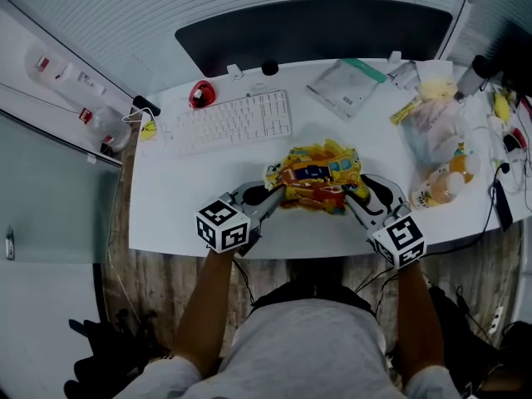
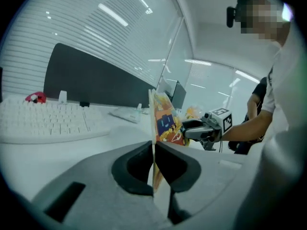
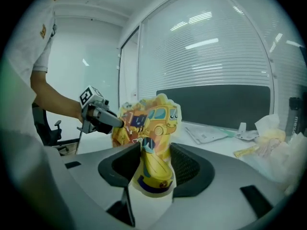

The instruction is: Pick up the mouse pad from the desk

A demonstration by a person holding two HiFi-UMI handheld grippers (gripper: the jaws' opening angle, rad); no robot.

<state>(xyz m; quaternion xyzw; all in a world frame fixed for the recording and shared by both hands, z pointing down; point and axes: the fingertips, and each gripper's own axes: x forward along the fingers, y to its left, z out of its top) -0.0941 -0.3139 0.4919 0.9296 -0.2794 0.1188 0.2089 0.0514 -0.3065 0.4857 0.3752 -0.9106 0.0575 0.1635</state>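
The mouse pad [image 1: 320, 173], a yellow and orange cartoon bus shape, is off the white desk [image 1: 166, 206] near its front edge, held at both ends. My left gripper [image 1: 278, 194] is shut on its left edge; in the left gripper view the pad [image 2: 165, 121] stands edge-on from the closed jaws of that gripper [image 2: 154, 150]. My right gripper [image 1: 354, 196] grips the right end. In the right gripper view a curled part of the pad [image 3: 153, 116] fills the gap of the right gripper [image 3: 156, 150] and touches both jaws. Each gripper shows across the pad, the right one [image 2: 206, 131] and the left one [image 3: 103, 119].
A white keyboard [image 1: 234, 120] and a red mouse [image 1: 200, 95] lie behind the pad at the left. A clear pouch [image 1: 345, 86] and plastic bags of goods [image 1: 440, 127] crowd the back right. A dark partition [image 1: 316, 32] closes the desk's far side.
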